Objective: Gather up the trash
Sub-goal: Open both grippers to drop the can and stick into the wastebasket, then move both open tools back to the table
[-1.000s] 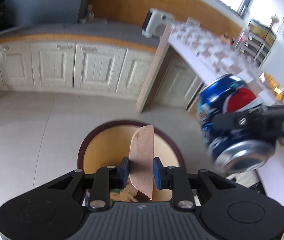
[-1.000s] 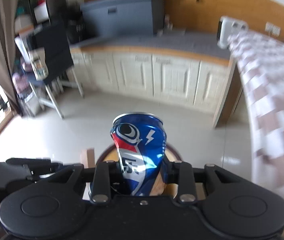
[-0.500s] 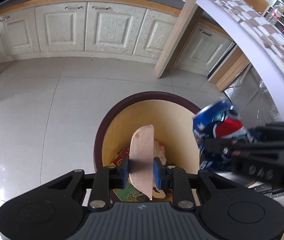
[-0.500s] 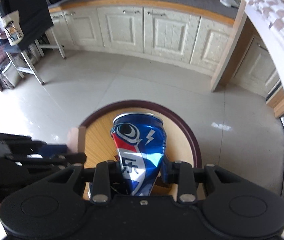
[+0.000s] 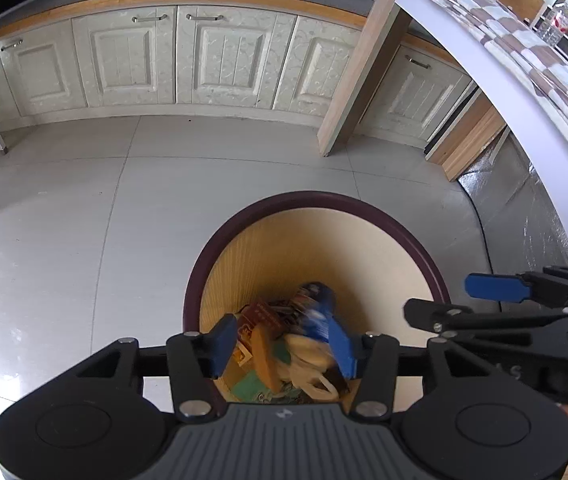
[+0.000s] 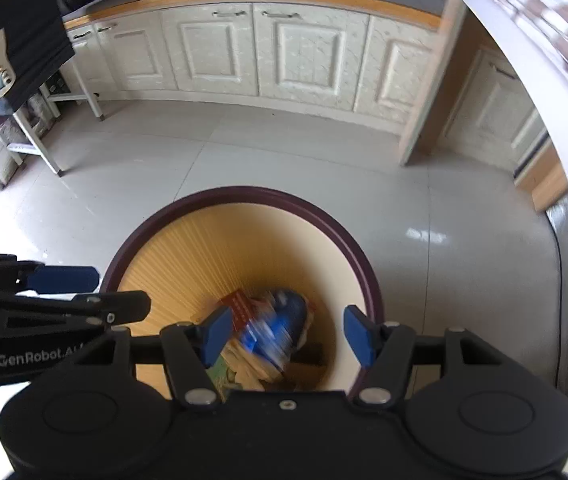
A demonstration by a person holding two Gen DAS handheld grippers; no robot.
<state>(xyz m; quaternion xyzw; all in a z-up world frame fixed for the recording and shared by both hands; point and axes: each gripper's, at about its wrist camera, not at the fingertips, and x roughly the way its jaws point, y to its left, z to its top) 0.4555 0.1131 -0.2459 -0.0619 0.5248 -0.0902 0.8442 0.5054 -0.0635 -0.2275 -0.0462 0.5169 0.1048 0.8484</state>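
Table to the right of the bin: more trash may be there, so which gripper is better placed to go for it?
Probably the right gripper: both are open over the bin, and the table lies on its side.

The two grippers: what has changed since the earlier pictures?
Both jaws have just been opening. The right gripper let go the can, the left gripper the wooden piece; both dropped into the bin. The bin stayed in place.

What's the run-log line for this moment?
left gripper: jaws just opened, empty | right gripper: jaws just opened, empty | blue can, wood piece: in bin
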